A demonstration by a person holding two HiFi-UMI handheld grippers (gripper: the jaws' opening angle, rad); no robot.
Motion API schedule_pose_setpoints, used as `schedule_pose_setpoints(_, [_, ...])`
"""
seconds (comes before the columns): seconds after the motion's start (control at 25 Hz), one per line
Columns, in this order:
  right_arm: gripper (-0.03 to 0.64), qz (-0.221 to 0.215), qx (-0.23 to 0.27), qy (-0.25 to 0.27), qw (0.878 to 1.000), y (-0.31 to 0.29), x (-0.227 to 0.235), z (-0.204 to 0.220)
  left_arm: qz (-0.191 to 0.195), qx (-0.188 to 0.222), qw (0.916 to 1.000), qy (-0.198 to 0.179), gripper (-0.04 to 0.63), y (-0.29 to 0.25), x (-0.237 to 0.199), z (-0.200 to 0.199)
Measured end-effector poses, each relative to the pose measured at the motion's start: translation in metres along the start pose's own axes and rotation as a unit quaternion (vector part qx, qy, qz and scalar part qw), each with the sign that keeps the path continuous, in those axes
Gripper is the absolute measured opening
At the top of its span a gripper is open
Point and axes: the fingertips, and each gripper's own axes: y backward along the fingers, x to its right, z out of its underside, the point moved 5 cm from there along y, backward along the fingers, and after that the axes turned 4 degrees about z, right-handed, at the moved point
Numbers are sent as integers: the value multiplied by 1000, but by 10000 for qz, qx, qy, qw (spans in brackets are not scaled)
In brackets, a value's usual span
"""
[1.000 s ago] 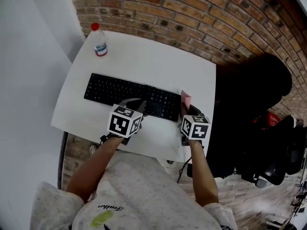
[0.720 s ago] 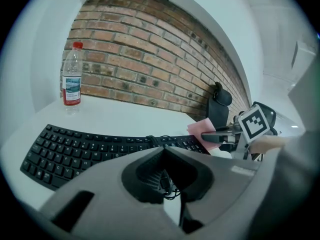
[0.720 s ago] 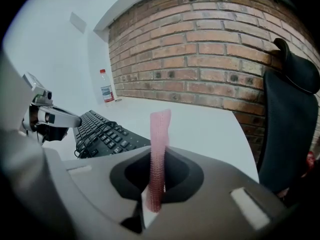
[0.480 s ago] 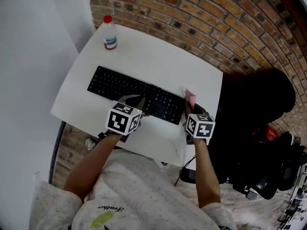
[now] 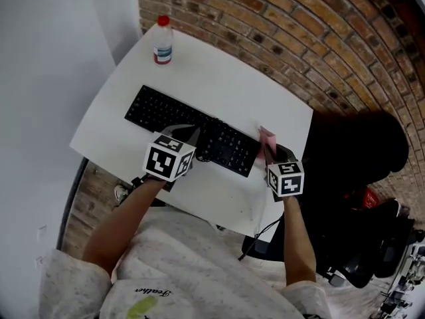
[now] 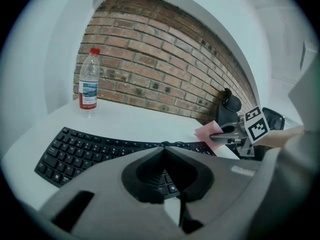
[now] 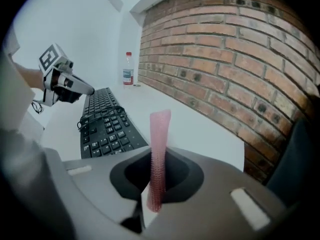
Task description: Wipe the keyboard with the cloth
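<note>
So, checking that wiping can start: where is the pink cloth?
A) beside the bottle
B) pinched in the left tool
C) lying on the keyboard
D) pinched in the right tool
D: the right gripper view shows the pink cloth clamped upright between the right tool's jaws.

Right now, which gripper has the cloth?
The right gripper: the pink cloth is pinched between its jaws and sticks out past them. The left gripper is shut on nothing, at the keyboard.
</note>
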Motion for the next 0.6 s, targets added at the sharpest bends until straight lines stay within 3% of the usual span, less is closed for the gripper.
schedule_pose_setpoints(0.16, [24, -136, -57, 841, 9964, -5, 5, -5, -87, 78, 9999, -2, -3, 7, -4, -3])
schedule_pose_setpoints(0.28, [23, -344, -43, 1104, 9933, -12, 1, -11, -215, 82, 9997, -9, -3, 14, -11, -2])
schedule_pose_setpoints(0.6, [23, -763, -169, 1019, 9917, -25, -17, -29, -265, 127, 9995, 122, -3, 21, -24, 1])
